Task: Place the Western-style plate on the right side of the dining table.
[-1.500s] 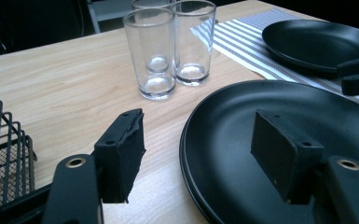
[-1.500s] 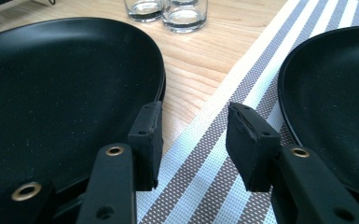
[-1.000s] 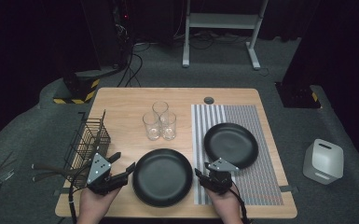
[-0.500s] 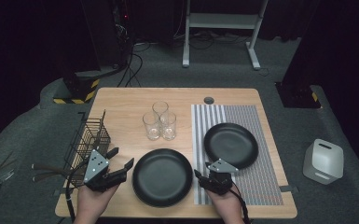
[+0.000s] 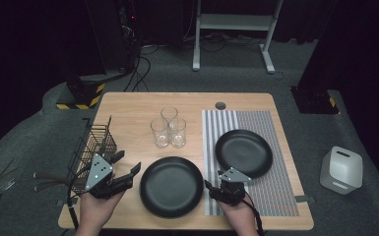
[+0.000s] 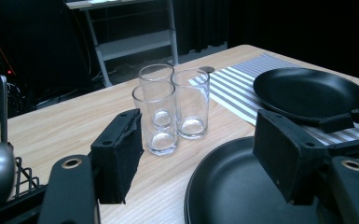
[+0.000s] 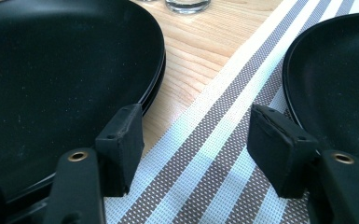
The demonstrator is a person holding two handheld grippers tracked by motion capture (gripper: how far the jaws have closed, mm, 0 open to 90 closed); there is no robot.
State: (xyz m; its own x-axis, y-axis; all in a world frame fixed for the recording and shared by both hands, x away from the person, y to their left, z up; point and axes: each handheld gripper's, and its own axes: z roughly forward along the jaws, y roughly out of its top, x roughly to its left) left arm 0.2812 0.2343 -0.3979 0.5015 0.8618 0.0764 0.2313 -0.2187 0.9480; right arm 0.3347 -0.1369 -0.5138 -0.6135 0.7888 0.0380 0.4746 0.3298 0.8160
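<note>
high view: we've got the near plate (image 5: 171,187) centre-front on the counter (image 5: 128,105), between both grippers. right gripper (image 5: 216,189) fingers have just been opening, nothing held; left gripper (image 5: 126,164) open, empty. next: regrasp the rim. glasses (image 5: 169,127) behind, basket (image 5: 94,147) left, mat (image 5: 270,191) right.

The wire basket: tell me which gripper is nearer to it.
Left. The left gripper sits right beside the wire basket, at its near corner. The right gripper is far across the near black plate.
</note>
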